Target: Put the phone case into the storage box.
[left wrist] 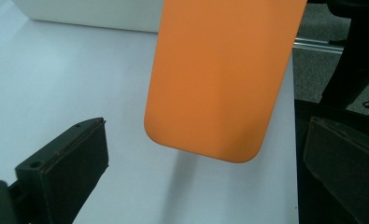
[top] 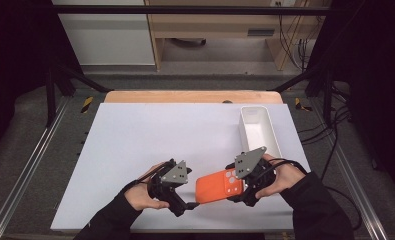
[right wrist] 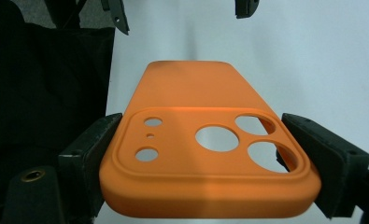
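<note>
While the high view adds a white bin (top: 259,131), right fingers (right wrist: 86,154) clamp the orange case (right wrist: 205,149).

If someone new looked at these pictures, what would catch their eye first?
First the bright orange phone case, held above the near edge of the white table and clamped at its camera-cutout end by the right gripper. The left gripper faces its plain end with open jaws, and a white bin stands at the right.

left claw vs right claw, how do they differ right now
The right claw is shut on the camera-hole end of the flat orange silicone phone case, holding it above the white table. The left claw stands open, its pads apart from the case's plain end. Both are black and hand-held.
</note>
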`<state>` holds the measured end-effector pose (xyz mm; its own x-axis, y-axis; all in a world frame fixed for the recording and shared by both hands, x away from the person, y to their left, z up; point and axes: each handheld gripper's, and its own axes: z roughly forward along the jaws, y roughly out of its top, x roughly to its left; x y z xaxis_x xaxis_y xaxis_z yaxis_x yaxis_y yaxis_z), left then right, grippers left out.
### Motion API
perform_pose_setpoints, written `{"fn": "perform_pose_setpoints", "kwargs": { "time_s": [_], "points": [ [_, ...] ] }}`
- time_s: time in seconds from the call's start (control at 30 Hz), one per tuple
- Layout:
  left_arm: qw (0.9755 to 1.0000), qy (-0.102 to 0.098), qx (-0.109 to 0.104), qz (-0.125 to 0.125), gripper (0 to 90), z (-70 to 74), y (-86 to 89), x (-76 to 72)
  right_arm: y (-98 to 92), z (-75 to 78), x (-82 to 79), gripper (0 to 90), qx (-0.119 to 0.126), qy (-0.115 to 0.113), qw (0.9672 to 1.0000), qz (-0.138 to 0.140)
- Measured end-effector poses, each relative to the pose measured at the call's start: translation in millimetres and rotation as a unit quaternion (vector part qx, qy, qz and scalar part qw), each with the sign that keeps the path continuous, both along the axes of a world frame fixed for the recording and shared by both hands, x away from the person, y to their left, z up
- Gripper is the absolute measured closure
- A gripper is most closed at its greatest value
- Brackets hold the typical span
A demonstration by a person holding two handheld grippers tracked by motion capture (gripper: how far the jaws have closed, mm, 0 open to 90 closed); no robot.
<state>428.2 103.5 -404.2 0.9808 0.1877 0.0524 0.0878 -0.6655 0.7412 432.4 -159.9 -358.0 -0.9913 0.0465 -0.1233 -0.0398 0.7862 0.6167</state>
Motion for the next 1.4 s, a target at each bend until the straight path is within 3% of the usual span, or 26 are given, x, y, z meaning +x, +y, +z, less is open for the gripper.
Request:
{"fn": "perform_pose_setpoints", "kwargs": {
  "time_s": [0.63,0.77,1.07,1.4],
  "points": [
    [0.9982,0.002,0.057,-0.015,0.0,-2.4,-14.6,8.1,17.8,5.2,5.4,16.4,-0.038,0.017,0.9991,-0.002],
    [0.998,0.002,0.061,-0.016,0.0,-3.4,-18.3,8.5,21.6,4.3,5.2,16.4,-0.045,0.02,0.9988,0.0],
    [0.9951,-0.003,0.095,-0.028,0.0,-7.0,-27.2,8.6,25.4,4.4,7.0,16.4,-0.055,0.021,0.9983,-0.002],
    [0.9898,-0.01,0.136,-0.04,0.0,-9.4,-36.5,10.7,30.7,4.0,7.5,16.4,-0.064,0.023,0.9977,0.0]
  ]
}}
